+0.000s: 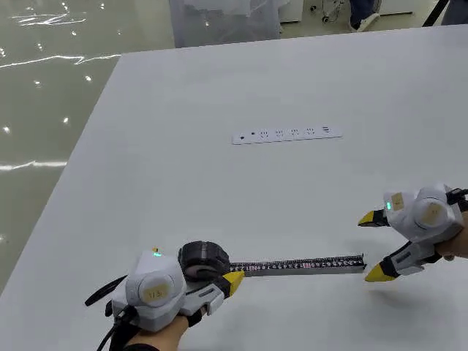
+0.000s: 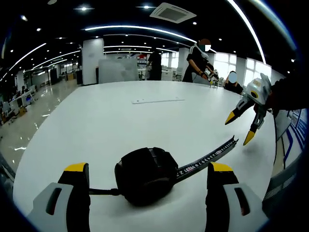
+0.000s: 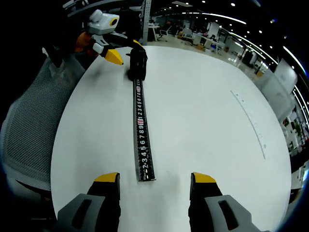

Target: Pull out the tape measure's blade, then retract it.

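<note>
Now | blade point(image 1: 307, 265) out flat on table point(image 1: 292, 80) | right gripper point(image 1: 371, 246) wide, tip free

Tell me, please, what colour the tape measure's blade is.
The flat blade is black with white numerals, some red; clearest in the right gripper view.

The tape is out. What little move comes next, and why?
Probably shut the left gripper on the case: the blade lies out along the table, the right gripper is open, not touching its tip, and the left jaws stand apart either side of the case.
</note>
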{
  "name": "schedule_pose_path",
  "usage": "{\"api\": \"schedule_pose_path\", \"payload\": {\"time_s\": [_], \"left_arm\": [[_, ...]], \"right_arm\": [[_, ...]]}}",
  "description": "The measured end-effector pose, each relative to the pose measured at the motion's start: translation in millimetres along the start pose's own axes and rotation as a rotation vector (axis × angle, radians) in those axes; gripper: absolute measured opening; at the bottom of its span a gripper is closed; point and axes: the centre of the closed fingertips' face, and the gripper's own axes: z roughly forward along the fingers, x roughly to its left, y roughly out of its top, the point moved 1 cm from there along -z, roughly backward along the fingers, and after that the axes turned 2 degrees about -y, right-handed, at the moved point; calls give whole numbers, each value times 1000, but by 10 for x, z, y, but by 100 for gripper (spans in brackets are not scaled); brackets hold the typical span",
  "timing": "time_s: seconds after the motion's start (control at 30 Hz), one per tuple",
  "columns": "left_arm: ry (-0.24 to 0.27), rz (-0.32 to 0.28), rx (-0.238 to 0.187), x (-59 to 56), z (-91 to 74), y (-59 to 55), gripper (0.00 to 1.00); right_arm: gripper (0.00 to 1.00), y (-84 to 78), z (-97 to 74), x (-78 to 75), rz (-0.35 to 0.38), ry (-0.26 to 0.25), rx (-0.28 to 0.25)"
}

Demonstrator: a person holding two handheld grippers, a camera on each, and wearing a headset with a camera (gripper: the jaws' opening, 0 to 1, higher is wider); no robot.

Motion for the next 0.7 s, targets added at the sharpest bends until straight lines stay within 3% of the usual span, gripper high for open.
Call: {"api": "schedule_pose_path", "payload": {"time_s": [0.2, 0.43, 0.7], "left_arm": [[-4, 2, -27, -18, -3, 80, 99], [-5, -9, -26, -25, -3, 66, 99], [3, -7, -22, -18, -11, 55, 99]], "right_arm": [[36, 11, 42, 82, -15, 37, 35], [32, 0, 76, 122, -22, 59, 57], [18, -54, 107, 144, -9, 83, 76]]}}
